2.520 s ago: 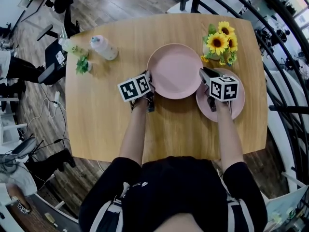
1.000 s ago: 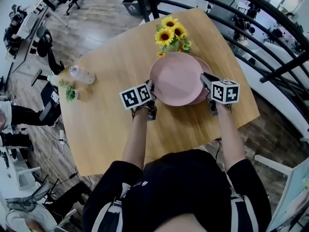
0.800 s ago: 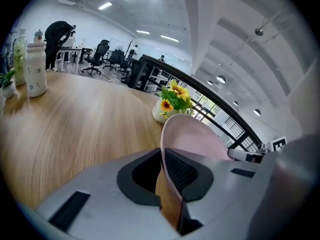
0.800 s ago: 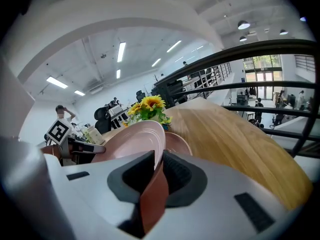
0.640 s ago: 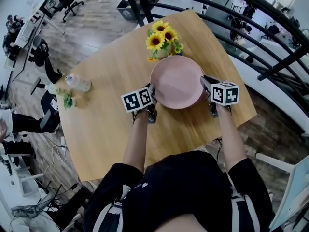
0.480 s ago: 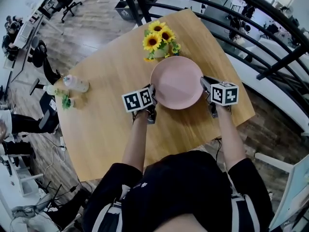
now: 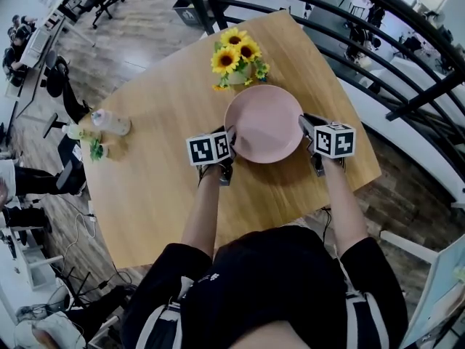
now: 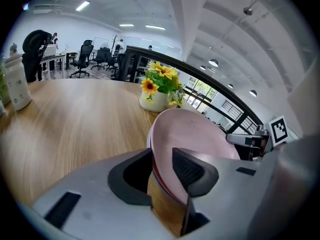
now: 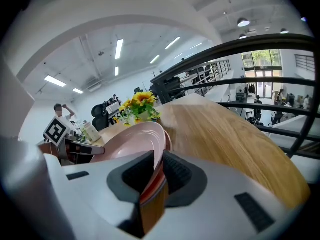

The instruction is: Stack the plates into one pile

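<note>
A large pink plate (image 7: 263,122) lies near the table's right side, held at both rims. My left gripper (image 7: 229,138) is shut on its left rim and my right gripper (image 7: 305,128) on its right rim. In the left gripper view the plate (image 8: 200,144) runs between the jaws of the left gripper (image 8: 162,176). The right gripper view shows the same plate (image 9: 131,144) clamped in the right gripper (image 9: 159,171). A smaller pink plate (image 9: 167,140) sits directly under it, only its rim showing. It is hidden in the head view.
A vase of sunflowers (image 7: 236,57) stands just behind the plates. A pale bottle (image 7: 110,122) and a small green plant (image 7: 94,150) are at the table's far left. The wooden table (image 7: 160,209) ends close to my right gripper, with dark railings beyond.
Both grippers carried the large plate to the right, over the smaller plate, which is now covered. Over the last half second the plate and grippers have hardly moved.
</note>
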The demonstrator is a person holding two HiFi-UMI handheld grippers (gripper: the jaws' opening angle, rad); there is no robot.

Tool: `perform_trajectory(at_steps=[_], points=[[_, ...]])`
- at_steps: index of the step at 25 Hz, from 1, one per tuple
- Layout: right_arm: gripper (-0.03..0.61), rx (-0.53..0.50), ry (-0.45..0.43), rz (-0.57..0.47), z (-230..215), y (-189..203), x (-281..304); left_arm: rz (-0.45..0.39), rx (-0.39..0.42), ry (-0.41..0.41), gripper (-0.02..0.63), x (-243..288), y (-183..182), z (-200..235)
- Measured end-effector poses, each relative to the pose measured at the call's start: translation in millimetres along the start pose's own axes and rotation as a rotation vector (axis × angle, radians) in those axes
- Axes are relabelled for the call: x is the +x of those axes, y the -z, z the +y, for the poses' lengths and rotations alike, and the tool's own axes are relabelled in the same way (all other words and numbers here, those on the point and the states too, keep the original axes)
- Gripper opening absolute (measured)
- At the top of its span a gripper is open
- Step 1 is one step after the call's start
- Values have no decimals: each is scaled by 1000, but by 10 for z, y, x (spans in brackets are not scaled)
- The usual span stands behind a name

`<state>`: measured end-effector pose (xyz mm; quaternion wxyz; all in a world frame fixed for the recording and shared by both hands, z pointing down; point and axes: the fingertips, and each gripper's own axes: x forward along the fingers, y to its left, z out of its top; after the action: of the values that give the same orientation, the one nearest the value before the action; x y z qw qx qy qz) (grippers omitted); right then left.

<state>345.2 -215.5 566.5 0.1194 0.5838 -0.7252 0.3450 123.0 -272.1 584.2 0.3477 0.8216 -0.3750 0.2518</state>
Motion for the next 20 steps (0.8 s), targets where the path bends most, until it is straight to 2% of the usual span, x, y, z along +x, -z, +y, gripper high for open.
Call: perform_trajectory(at_steps=[1, 12, 20], points=[[55, -3, 2, 2, 6, -1, 4, 4, 0, 3, 127, 7, 8, -8], [65, -21, 19, -4, -25, 57, 55, -10, 4, 10, 129, 34, -5, 16], [82, -44, 63, -87, 25, -67, -24, -101, 2, -32, 127, -109, -124, 144]])
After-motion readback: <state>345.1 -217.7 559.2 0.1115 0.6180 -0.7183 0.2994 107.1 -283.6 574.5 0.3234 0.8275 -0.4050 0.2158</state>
